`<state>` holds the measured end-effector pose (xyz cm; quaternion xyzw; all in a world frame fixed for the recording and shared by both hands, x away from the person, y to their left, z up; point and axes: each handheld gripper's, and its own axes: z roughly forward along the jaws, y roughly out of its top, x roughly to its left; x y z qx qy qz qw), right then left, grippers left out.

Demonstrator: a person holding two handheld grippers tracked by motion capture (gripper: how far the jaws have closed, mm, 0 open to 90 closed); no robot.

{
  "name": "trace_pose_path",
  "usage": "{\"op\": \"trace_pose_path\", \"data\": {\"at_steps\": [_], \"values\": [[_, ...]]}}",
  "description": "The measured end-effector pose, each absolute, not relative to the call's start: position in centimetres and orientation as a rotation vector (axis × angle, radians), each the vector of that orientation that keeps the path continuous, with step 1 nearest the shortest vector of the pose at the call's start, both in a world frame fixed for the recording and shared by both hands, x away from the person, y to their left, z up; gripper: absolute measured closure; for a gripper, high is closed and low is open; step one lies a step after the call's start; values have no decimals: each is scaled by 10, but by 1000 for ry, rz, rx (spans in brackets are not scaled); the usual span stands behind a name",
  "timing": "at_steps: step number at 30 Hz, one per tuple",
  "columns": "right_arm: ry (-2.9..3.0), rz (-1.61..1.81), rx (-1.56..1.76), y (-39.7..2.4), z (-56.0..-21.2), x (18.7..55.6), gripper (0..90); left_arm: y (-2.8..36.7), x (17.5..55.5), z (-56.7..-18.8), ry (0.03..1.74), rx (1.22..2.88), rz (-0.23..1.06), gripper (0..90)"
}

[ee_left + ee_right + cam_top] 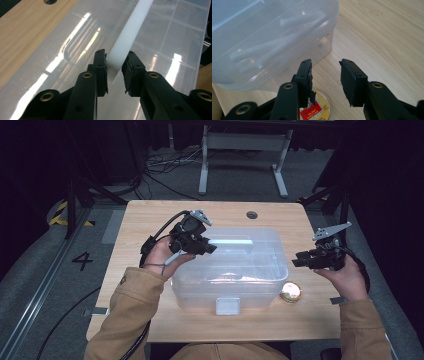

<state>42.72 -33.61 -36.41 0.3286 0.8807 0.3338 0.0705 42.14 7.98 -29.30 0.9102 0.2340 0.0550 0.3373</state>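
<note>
A clear plastic storage box (230,275) with a lid stands in the middle of the wooden table (145,220). A white handle (231,241) runs along the top of the lid (75,50). My left gripper (210,247) sits at the handle's left end, and in the left gripper view its jaws press on both sides of the white handle (130,30). My right gripper (296,260) hovers open off the box's right side with nothing between its jaws. Below it lies a round gold tin (291,291) with a red label (312,112), beside the box's corner (322,47).
The box's front wall carries a white latch (228,305). Pale long items show dimly through the box wall (262,52). A cable hole (252,214) sits near the table's far edge. Bare wood lies to the right of the box (387,37).
</note>
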Motion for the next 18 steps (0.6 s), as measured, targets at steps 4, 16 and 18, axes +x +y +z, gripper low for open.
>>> {"op": "trace_pose_path", "data": {"at_steps": [4, 16, 18], "values": [[2646, 1026, 971, -336, -362, 425, 625, 80, 424, -291, 590, 2385, 145, 752], [2616, 1075, 961, -344, -355, 414, 640, 82, 442, -277, 622, 2366, 90, 755], [2616, 1096, 956, -345, -353, 411, 661, 83, 445, -275, 626, 2365, 74, 754]]}}
